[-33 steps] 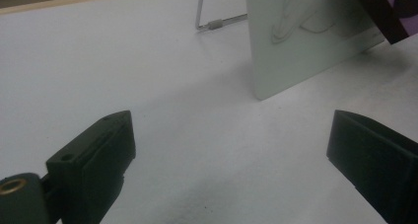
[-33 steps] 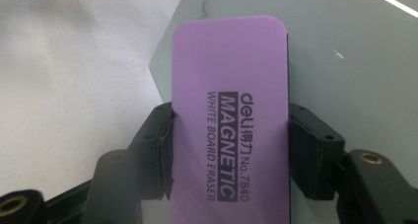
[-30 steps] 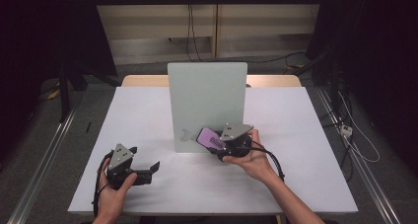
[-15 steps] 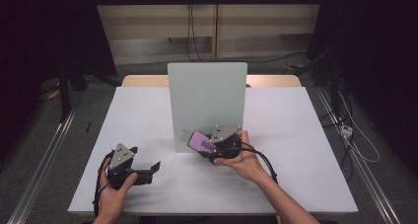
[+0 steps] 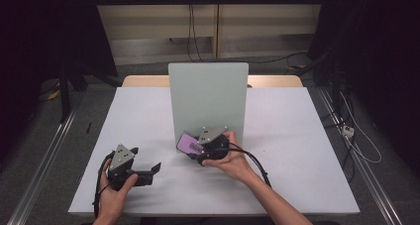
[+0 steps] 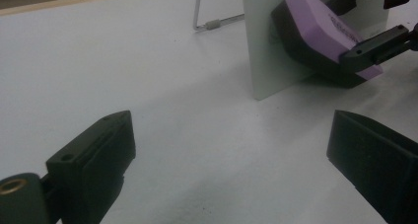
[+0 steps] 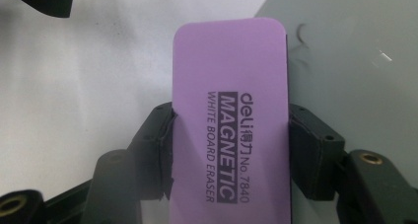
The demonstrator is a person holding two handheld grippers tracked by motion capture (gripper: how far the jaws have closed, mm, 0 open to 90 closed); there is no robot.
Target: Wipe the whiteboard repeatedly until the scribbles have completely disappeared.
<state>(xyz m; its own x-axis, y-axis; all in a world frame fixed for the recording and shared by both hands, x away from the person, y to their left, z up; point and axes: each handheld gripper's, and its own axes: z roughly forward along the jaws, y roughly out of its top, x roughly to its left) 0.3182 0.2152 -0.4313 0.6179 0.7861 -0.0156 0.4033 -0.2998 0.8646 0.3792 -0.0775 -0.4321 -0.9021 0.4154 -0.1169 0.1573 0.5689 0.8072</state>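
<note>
My right tongs [image 5: 194, 148] squeeze a purple eraser [image 5: 188, 143] by its two long sides, one pad on each side. The eraser's long way runs straight out from the tongs, away from my hand. Its far end sits low by the bottom left corner of the white board [image 5: 208, 98] that stands up on the tabletop [image 5: 297, 150]. So the board is right in front of the eraser, and I think a small push forward and up would put it on the board's face.

My left tongs [image 5: 148, 171] are wide apart and hold nothing. They wait near the front of the tabletop, well apart from the board. My right hand is the nearer one.

I cannot tell if the eraser touches the board yet. The soft wiping side is hard to see. A small dark mark [image 7: 300, 39] on the board is blurry.
</note>
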